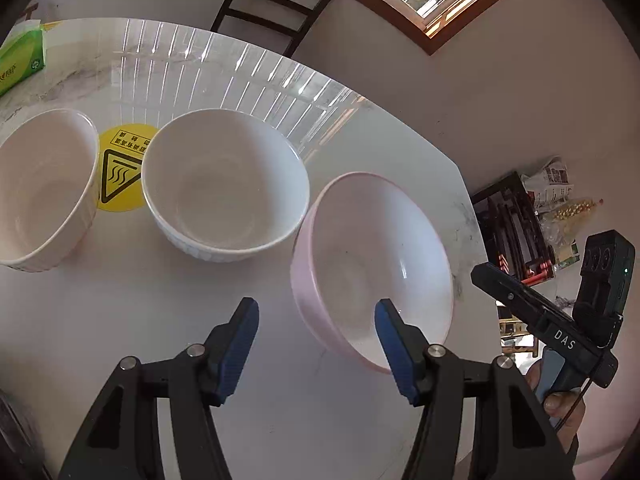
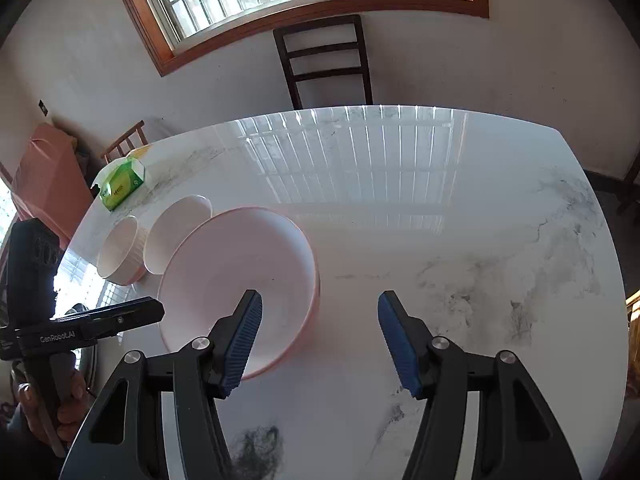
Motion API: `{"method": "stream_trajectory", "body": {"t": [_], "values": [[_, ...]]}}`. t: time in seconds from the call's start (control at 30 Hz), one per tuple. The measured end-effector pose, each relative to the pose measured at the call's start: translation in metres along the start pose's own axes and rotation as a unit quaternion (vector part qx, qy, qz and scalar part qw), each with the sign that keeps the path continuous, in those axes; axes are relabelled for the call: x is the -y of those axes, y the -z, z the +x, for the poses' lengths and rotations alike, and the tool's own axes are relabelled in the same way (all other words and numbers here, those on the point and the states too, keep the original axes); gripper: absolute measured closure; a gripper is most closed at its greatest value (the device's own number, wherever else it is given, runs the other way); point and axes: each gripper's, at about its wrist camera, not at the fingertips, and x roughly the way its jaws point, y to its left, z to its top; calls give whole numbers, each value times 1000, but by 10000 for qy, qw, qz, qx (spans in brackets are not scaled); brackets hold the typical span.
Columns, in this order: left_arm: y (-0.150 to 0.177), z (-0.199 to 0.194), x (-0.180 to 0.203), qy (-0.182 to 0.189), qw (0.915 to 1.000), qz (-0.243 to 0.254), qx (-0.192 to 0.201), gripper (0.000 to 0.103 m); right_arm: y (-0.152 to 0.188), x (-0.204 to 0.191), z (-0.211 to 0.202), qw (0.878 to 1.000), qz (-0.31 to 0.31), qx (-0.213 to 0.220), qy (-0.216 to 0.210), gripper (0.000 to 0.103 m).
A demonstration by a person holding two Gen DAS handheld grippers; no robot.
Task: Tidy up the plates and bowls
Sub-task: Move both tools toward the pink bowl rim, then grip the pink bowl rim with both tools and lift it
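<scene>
From the left wrist, the left gripper [image 1: 316,312] hangs with fingers apart and empty above the pink bowl [image 1: 372,264], which sits on the tabletop [image 1: 160,320] right of two white bowls [image 1: 224,184].

From the right wrist, the right gripper [image 2: 320,308] is spread wide, seemingly touching nothing.

Left-hand ribbed white ceramic bowl [image 1: 44,192]: cut off at 9 o'clock of the left wrist view.
Round yellow warning sticker [image 1: 120,164]: partly hidden by the two white bowls; its print is too small to read.
Green cardboard tissue box [image 1: 22,56]: cut at 10 o'clock of the same view.
Smooth-rimmed white ceramic bowl [image 2: 176,228]: its near side hidden behind the wide pink shallow bowl [image 2: 224,280] in the right wrist view.
Dark wooden ladder-back chair [image 2: 326,64]: seat hidden by the white marble-patterned table [image 2: 440,220].
</scene>
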Motion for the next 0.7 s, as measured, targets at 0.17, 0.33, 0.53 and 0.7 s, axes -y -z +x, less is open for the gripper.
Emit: {"method": "stream_trajectory", "body": {"t": [0.17,0.33,0.53,0.7], "values": [[0,3,8,-112,9998,87,-116,41,-8,-4,27,9992,-54,-325,222,47],[-2,14,10,-264,9992,165,-263,42,-8,-10,48,9970,-157,-632,410,58],[0,26,5,-632,9975,39,-319,84,-1,-15,63,9953,-212,-877,359,93],[10,6,7,-721,9969,222,-216,86,10,-22,48,9957,-241,-853,270,92]]}}
